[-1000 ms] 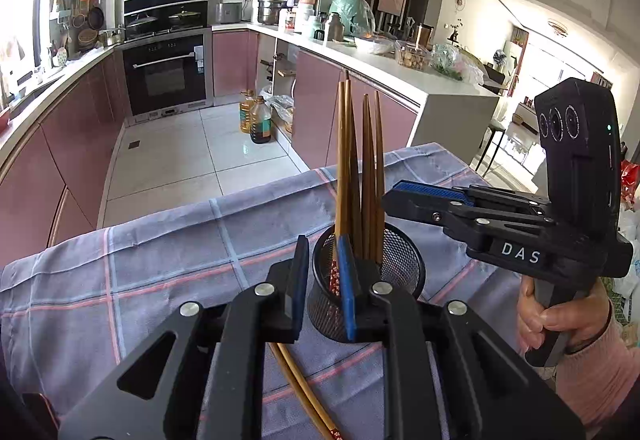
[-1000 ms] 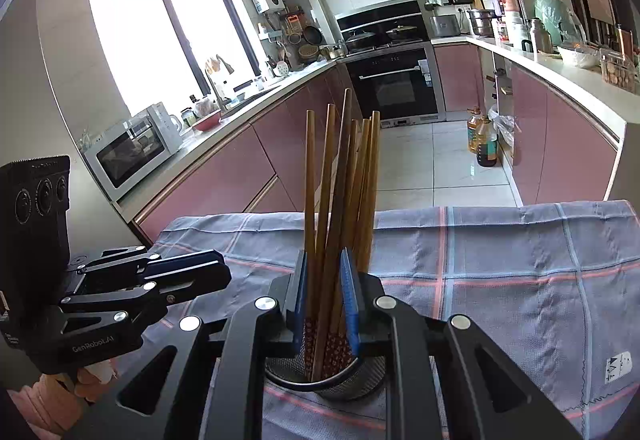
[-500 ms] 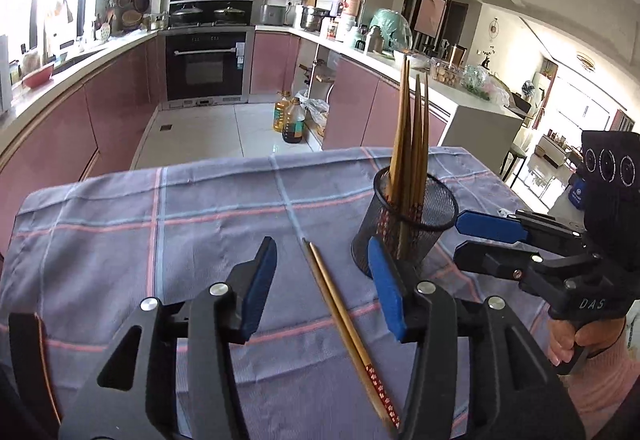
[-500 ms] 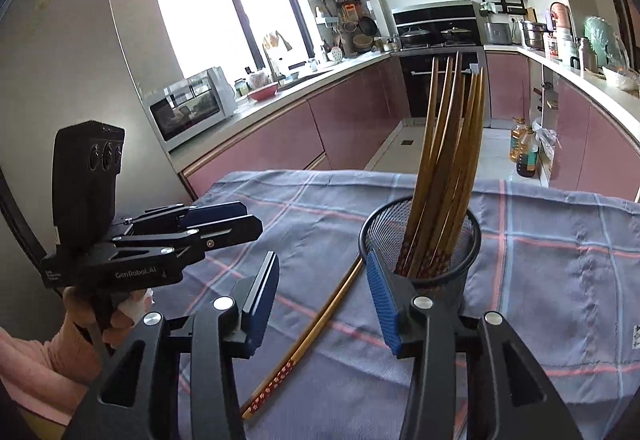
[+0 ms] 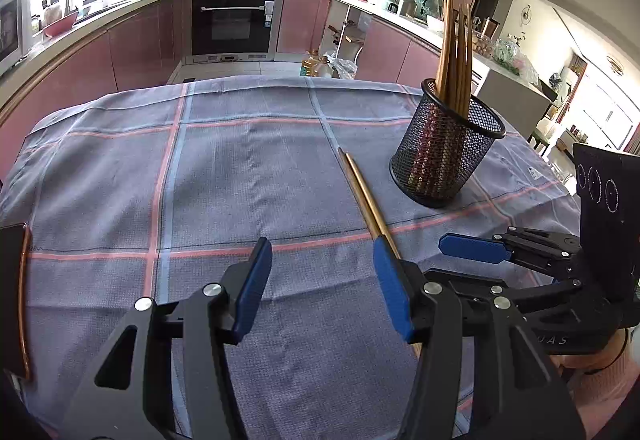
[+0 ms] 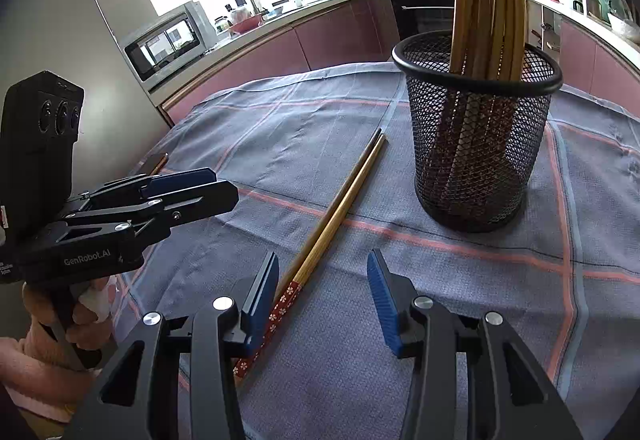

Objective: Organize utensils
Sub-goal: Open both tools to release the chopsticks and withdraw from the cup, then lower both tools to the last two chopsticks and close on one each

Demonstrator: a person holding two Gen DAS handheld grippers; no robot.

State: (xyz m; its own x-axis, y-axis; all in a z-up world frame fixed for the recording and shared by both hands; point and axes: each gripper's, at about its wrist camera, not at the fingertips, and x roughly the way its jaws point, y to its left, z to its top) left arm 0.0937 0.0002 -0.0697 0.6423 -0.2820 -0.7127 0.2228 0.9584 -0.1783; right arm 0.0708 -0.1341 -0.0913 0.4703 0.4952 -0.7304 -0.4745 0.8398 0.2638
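A black mesh cup (image 5: 446, 154) stands upright on the checked cloth and holds several wooden chopsticks (image 5: 454, 52); it also shows in the right wrist view (image 6: 478, 132). A pair of chopsticks (image 5: 362, 196) with red flowered ends lies flat on the cloth, left of the cup, also in the right wrist view (image 6: 332, 220). My left gripper (image 5: 320, 288) is open and empty, above the cloth near the pair's near end. My right gripper (image 6: 326, 300) is open and empty, with the pair's red end by its left finger.
The table is covered by a grey-blue cloth with pink lines (image 5: 224, 168). A dark flat object with a copper rim (image 5: 14, 300) lies at the cloth's left edge. Kitchen cabinets, an oven and a microwave stand beyond the table.
Both grippers have opened, let go of the chopsticks standing in the cup, and drawn back from it toward the near side of the table.
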